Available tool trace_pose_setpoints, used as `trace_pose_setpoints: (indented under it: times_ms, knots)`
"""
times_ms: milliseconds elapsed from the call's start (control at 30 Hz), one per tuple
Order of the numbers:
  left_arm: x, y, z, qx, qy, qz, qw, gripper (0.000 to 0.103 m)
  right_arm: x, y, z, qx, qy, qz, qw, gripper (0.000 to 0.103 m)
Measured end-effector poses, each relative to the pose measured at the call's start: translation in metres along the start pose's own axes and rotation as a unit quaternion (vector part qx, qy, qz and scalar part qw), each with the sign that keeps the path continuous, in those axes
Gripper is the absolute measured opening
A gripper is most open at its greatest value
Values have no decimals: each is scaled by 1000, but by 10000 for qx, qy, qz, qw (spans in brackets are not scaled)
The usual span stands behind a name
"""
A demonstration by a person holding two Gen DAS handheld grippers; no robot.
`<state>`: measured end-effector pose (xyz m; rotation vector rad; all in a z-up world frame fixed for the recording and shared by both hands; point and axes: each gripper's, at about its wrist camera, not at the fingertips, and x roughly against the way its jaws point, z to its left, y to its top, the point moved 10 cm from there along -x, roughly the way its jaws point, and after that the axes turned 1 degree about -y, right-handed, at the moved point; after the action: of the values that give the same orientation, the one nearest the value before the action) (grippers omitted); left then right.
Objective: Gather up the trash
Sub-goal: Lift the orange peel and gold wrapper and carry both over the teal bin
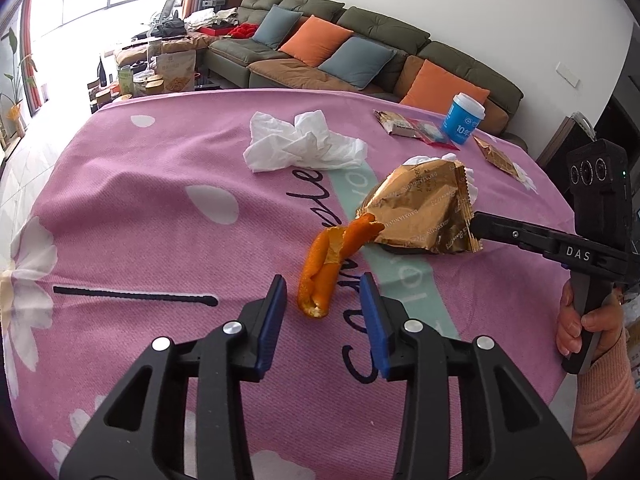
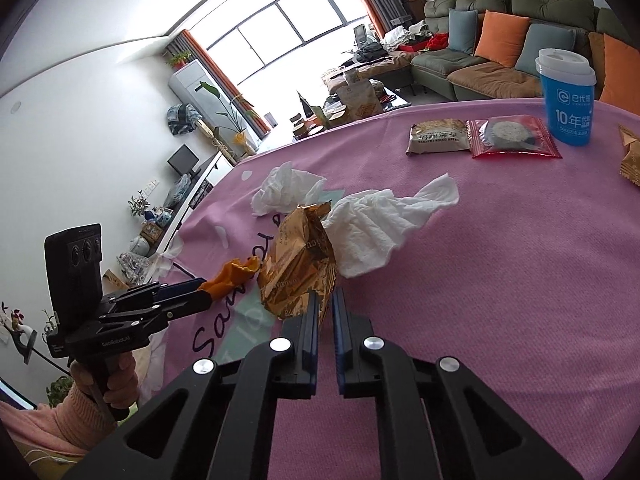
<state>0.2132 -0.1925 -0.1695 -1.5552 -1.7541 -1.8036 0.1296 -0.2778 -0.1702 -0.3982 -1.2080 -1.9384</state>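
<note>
Table was covered with a pink cloth [image 1: 132, 216] with white petals and dark lettering. Behind it sat a big olive-green sectional sofa [image 1: 384, 28] with orange cushions [image 1: 316, 40] and grey-blue ones [image 1: 357, 62] leaning along the back. Low coffee table [image 2: 360, 98] near the window [image 2: 276, 36] was crowded with bags and jars. White floor-standing air conditioner [image 2: 192, 88] stood in the corner, leafy potted plant [image 2: 234, 116] just beside it.

Black grippers [image 1: 323, 294] with blue-padded fingers [image 1: 272, 320] (silver screws); pink knit sleeve [image 1: 606, 404].
</note>
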Motion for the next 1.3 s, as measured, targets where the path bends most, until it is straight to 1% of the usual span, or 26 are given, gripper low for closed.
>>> trace_pose_setpoints:
  times_ms: [33,67,100,200,233,267,300,367,400,567,667,767,900,1100,1300]
  knots:
    - [0,0,0,-7,-6,5,10000,39,-2,1,1,-54,105,29,9999,26]
    - [0,-1,-1,-19,-10,11,10000,39,-3,2,1,-83,119,16,9999,38]
    - [0,-1,-1,-35,-1,15,10000,40,-5,3,2,-67,92,16,9999,39]
    - [-2,-1,-2,-44,12,50,10000,39,-12,4,9,-56,118,65,9999,39]
    - [-4,-1,-2,-34,24,81,10000,38,-15,5,11,-48,109,108,9999,38]
    - [-6,-2,-1,-21,44,107,9999,34,-18,4,12,-43,94,157,9998,32]
    - [-7,-2,0,-7,50,125,9999,27,-20,2,13,-27,93,200,9998,20]
    - [-7,-2,3,39,85,124,9999,20,-23,-1,17,17,94,259,9996,8]
    - [-6,-2,4,68,68,119,9999,19,-22,-2,18,36,78,244,9997,6]
    - [0,-3,8,123,20,38,9999,17,-13,-1,27,94,177,82,9998,3]
    - [8,-4,10,111,75,-64,9999,17,-10,1,36,147,238,2,9996,3]
    - [21,-7,15,125,112,-163,9997,17,-7,3,47,212,326,-57,9992,3]
    - [44,-11,25,156,248,-350,9990,17,-6,7,63,304,459,-106,9984,3]
    - [81,-20,47,361,412,-608,9966,17,-14,8,94,475,677,-43,9966,3]
    - [118,-34,75,647,619,-852,9923,17,-32,6,130,701,933,113,9931,3]
